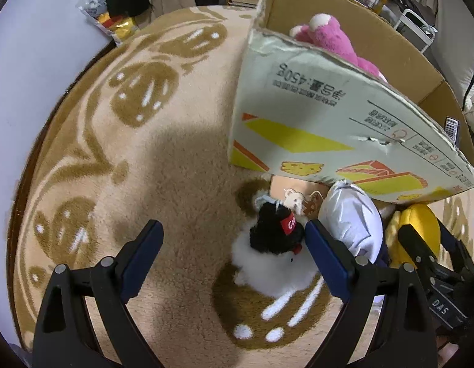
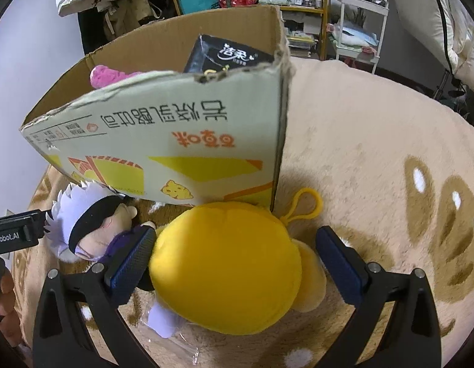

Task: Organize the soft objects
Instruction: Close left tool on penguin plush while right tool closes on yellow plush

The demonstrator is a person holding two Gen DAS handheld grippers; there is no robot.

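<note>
A cardboard box (image 1: 328, 116) stands on the beige rug; it also shows in the right wrist view (image 2: 175, 135). Inside it lie a pink plush (image 1: 331, 38) and a black tissue pack (image 2: 227, 56). My left gripper (image 1: 233, 231) is open above the rug, with a black-and-white plush (image 1: 276, 245) lying just inside its right finger. A white-haired doll (image 2: 86, 224) lies beside it, by the box's foot. My right gripper (image 2: 237, 245) is open around a yellow plush (image 2: 224, 263), its fingers on either side, the left pad touching it.
The patterned rug (image 1: 145, 159) covers the floor around the box. A snack bag (image 1: 114, 21) lies at the rug's far left edge. Shelves and a white cart (image 2: 356, 15) stand behind the box. A small bear tag (image 1: 293, 199) lies by the box.
</note>
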